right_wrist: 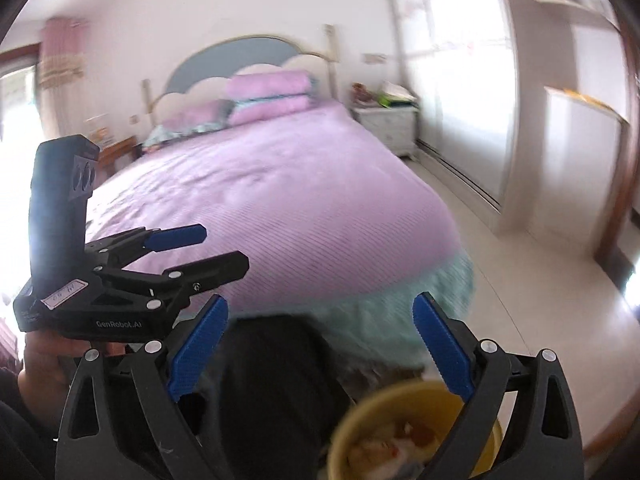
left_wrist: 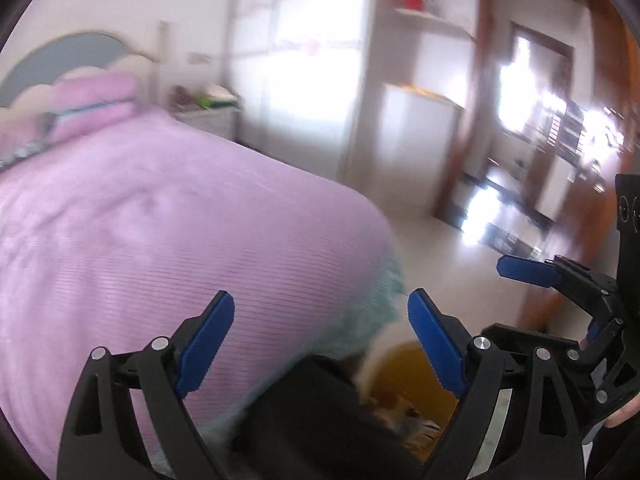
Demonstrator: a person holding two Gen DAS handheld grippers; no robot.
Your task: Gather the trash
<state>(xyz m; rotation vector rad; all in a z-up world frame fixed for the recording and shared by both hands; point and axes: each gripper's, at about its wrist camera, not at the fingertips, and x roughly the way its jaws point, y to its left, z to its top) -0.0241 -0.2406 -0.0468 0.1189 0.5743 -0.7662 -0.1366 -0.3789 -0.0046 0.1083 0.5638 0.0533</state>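
Note:
A yellow bin (right_wrist: 360, 412) with scraps of trash inside stands on the floor at the foot of the bed, low in the right wrist view. The same bin (left_wrist: 404, 372) appears low in the left wrist view, between the fingers. A blurred black shape (right_wrist: 276, 364) lies just left of it; what it is I cannot tell. My right gripper (right_wrist: 320, 300) hangs open above the bin, nothing between its blue pads. My left gripper (left_wrist: 320, 296) is open and empty too. Each gripper shows in the other's view: the left gripper (right_wrist: 224, 246) at left, the right gripper (left_wrist: 556, 304) at right.
A bed with a pink striped cover (right_wrist: 280, 184) and a teal skirt (right_wrist: 400, 300) fills the middle. A white nightstand (right_wrist: 390, 122) stands by the headboard. White sliding wardrobe doors (right_wrist: 460, 80) and a brown door frame (left_wrist: 480, 100) line the right side, with pale floor tiles (right_wrist: 540, 280) between.

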